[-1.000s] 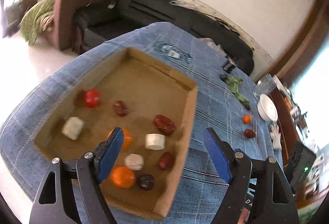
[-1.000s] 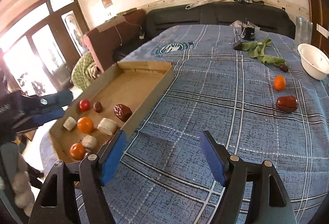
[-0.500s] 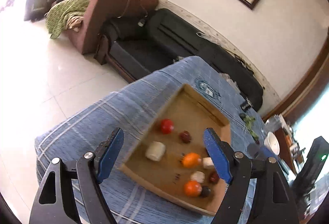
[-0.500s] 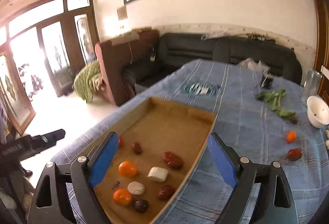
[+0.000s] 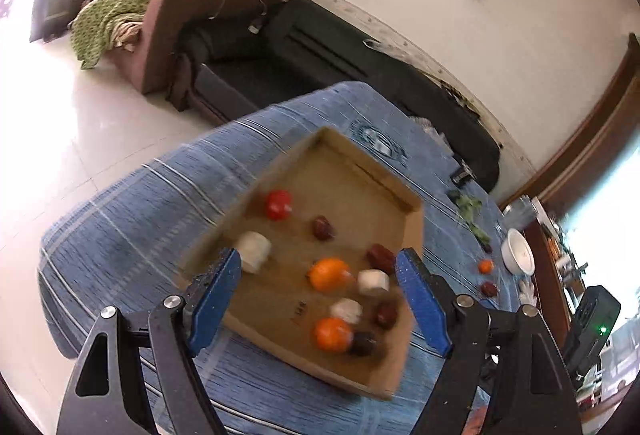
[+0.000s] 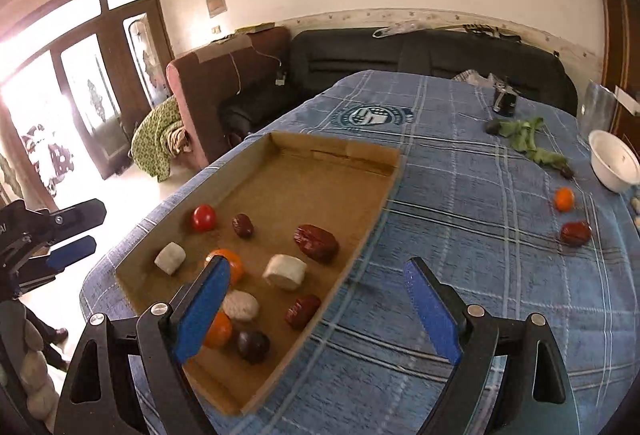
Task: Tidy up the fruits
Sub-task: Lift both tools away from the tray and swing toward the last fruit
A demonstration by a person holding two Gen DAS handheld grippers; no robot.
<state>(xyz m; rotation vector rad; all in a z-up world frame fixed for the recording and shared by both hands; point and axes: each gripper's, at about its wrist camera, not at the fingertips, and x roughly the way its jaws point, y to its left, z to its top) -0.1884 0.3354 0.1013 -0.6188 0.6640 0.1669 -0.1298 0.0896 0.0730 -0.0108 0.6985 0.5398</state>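
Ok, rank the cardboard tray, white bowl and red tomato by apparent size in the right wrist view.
1. cardboard tray, by far the largest.
2. white bowl.
3. red tomato, smallest, though it sits nearer the camera than the bowl.

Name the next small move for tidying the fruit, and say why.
Probably swing the right gripper, open and empty, toward the small orange and red date: both lie loose on the tablecloth, outside the cardboard tray.
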